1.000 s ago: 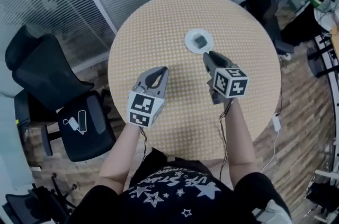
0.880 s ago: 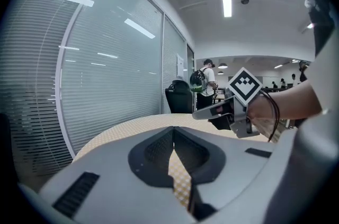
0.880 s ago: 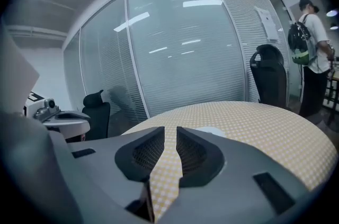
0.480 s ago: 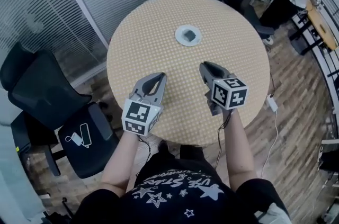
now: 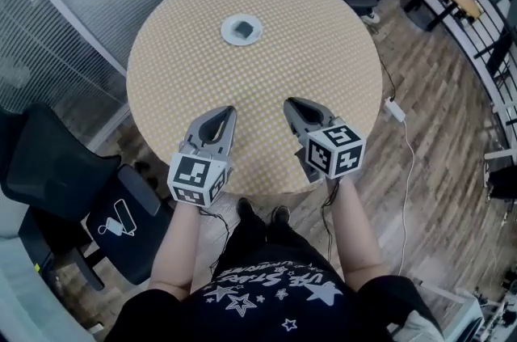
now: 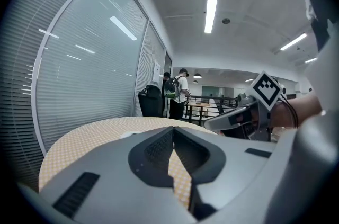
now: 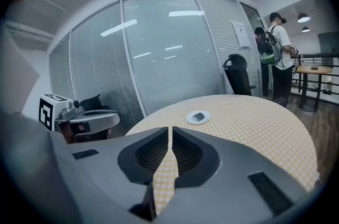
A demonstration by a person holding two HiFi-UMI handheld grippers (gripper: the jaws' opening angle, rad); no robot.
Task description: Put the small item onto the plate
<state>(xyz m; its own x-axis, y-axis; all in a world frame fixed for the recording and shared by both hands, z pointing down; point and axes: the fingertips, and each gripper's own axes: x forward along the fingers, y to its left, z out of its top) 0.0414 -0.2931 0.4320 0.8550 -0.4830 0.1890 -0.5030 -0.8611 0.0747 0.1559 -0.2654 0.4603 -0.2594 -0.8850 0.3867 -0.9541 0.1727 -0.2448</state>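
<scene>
Black star-printed shirt (image 5: 266, 296) and two bare forearms fill the foreground of the head view, where a person holds a gripper in each hand over the near edge of a round table (image 5: 315, 33) with a yellow dotted top. The left gripper (image 5: 226, 114) points across the table with its grey jaws drawn together at the tips and nothing between them. Just beside it, the right gripper (image 5: 291, 104) lies roughly parallel; its jaws have just closed to a hairline slit, through which only the tabletop shows. Each gripper carries a cube with square markers at its rear, hanging past the table edge. Well apart from both, on the far side of the table, sits a small white plate (image 5: 228, 31), and the small item (image 5: 243, 28), a dark grey square, lies at its centre. A black office chair (image 5: 56, 171) stands to the left of the table. Behind the table runs a glass wall with blinds (image 7: 169, 53), and beyond it a person with a backpack (image 7: 278, 53) stands near another.
</scene>
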